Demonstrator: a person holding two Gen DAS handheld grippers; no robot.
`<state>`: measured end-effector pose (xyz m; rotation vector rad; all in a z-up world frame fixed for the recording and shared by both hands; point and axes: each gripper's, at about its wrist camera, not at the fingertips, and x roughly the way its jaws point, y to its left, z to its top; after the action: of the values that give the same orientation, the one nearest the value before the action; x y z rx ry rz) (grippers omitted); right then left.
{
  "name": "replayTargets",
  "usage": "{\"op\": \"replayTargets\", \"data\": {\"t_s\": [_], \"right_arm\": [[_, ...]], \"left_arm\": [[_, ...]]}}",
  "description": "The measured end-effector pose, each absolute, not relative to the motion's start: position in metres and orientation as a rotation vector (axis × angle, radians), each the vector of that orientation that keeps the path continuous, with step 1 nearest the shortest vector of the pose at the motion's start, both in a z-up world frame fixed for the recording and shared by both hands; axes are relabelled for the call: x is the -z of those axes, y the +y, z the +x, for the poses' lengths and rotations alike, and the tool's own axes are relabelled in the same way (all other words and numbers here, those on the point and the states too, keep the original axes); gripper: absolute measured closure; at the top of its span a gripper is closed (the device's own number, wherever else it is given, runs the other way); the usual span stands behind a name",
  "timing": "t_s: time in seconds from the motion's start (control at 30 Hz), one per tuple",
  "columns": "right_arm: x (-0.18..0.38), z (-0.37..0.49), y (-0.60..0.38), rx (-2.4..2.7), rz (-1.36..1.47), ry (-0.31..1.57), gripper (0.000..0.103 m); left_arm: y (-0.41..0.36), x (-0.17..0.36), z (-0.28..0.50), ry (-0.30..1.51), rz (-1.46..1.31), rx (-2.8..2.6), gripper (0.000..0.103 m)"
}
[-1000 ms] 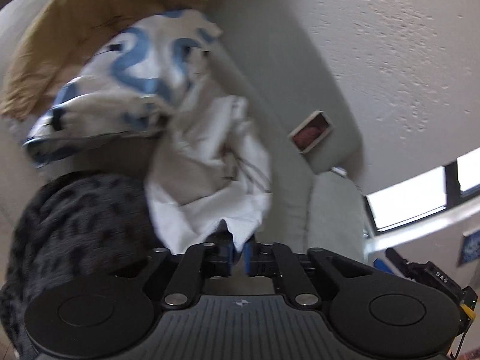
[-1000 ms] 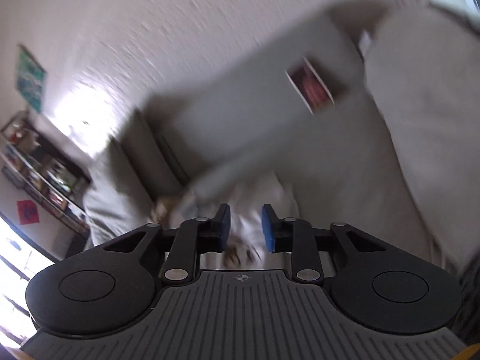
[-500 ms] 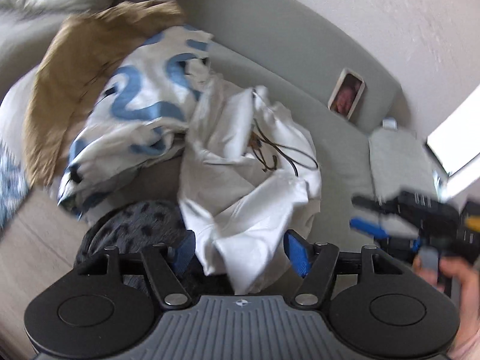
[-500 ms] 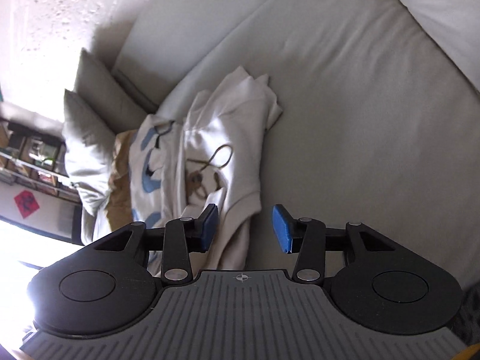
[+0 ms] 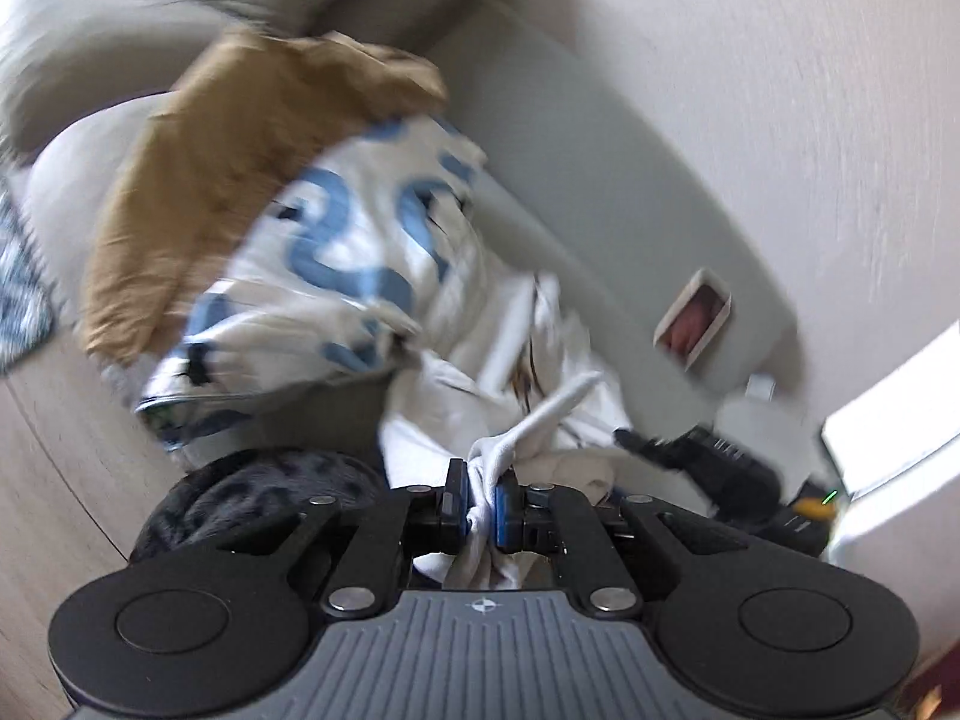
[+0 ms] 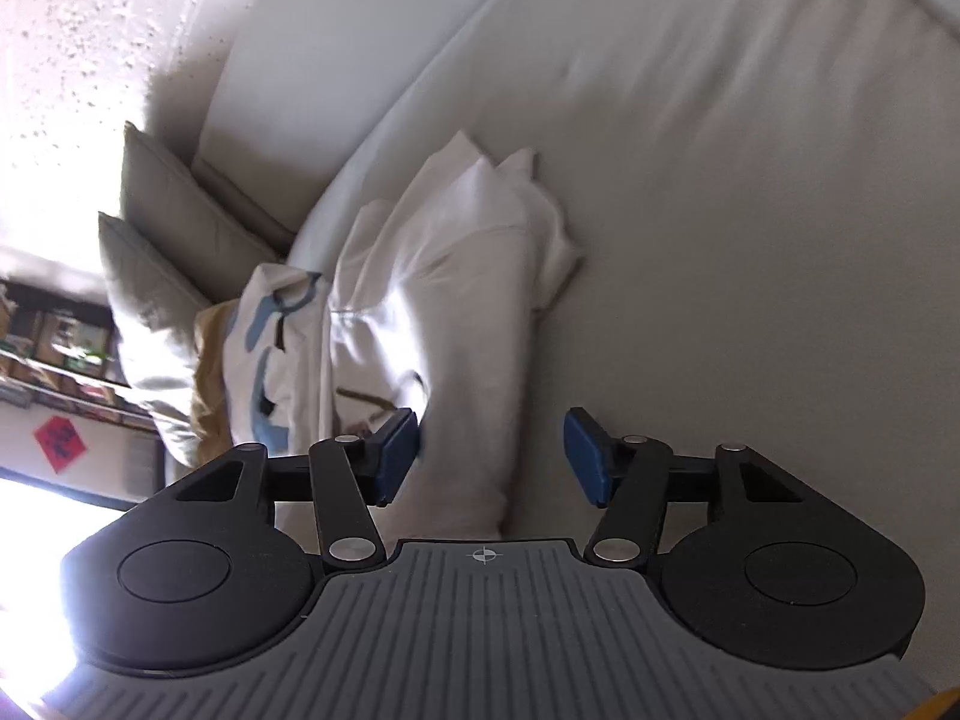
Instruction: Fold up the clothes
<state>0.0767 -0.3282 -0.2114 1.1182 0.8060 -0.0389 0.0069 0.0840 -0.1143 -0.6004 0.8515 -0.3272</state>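
Beside tan cloth (image 5: pixel 240 162) (blurred), left jaws pinch white garment (image 5: pixel 480 414); right jaws spread.

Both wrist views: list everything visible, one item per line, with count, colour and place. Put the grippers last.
white garment: 1, white, crumpled on the sofa seat, a bunched edge pinched by the left gripper
patterned garment: 1, white with blue shapes, heaped beside the white one
tan cloth: 1, tan, behind the patterned garment
spotted fabric: 1, dark grey, near the seat's front edge
sofa: 1, light grey
cushions: 2, beige, at the sofa's end
small box: 1, white with a reddish face, on the backrest
left gripper: 1, black with blue pads, shut on cloth
right gripper: 1, open over the white garment
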Motion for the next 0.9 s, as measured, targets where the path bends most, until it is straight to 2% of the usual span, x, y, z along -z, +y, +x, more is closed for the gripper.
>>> {"op": "replayTargets", "data": {"t_s": [0.03,0.13,0.3,0.5,0.63,0.7,0.73,0.77,0.8,0.83,0.87,0.9], "right_arm": [[0.211,0.083,-0.324,0.029,1.119,0.792,0.043],[0.203,0.095,-0.310,0.042,1.050,0.749,0.100],[0.156,0.078,-0.301,0.082,0.916,0.645,0.100],[0.063,-0.003,-0.313,0.114,0.870,0.413,0.100],[0.014,-0.030,-0.316,0.164,0.805,0.369,0.100],[0.007,-0.021,-0.318,0.192,0.778,0.414,0.099],[0.012,-0.007,-0.319,0.202,0.769,0.467,0.096],[0.019,0.009,-0.321,0.206,0.758,0.529,0.081],[0.032,0.025,-0.322,0.224,0.772,0.604,0.075],[0.049,0.042,-0.324,0.250,0.800,0.687,0.056],[0.066,0.059,-0.325,0.276,0.828,0.769,0.052],[0.082,0.068,-0.329,0.298,0.879,0.813,0.052]], "left_arm": [[0.094,0.113,0.003,0.828,-0.642,0.314,0.096],[0.122,0.107,-0.007,0.754,-0.758,0.267,0.100],[0.127,0.087,-0.004,0.674,-0.804,0.253,0.102],[0.127,0.063,0.001,0.628,-0.931,0.393,0.102],[0.123,0.045,0.019,0.618,-0.904,0.382,0.102],[0.115,0.044,0.039,0.658,-0.841,0.329,0.102],[0.112,0.048,0.052,0.678,-0.812,0.296,0.102],[0.108,0.057,0.069,0.705,-0.776,0.266,0.102],[0.104,0.067,0.086,0.743,-0.736,0.242,0.099],[0.101,0.076,0.098,0.784,-0.714,0.208,0.093],[0.098,0.083,0.103,0.811,-0.707,0.174,0.076],[0.097,0.089,0.104,0.828,-0.700,0.148,0.061]]}}
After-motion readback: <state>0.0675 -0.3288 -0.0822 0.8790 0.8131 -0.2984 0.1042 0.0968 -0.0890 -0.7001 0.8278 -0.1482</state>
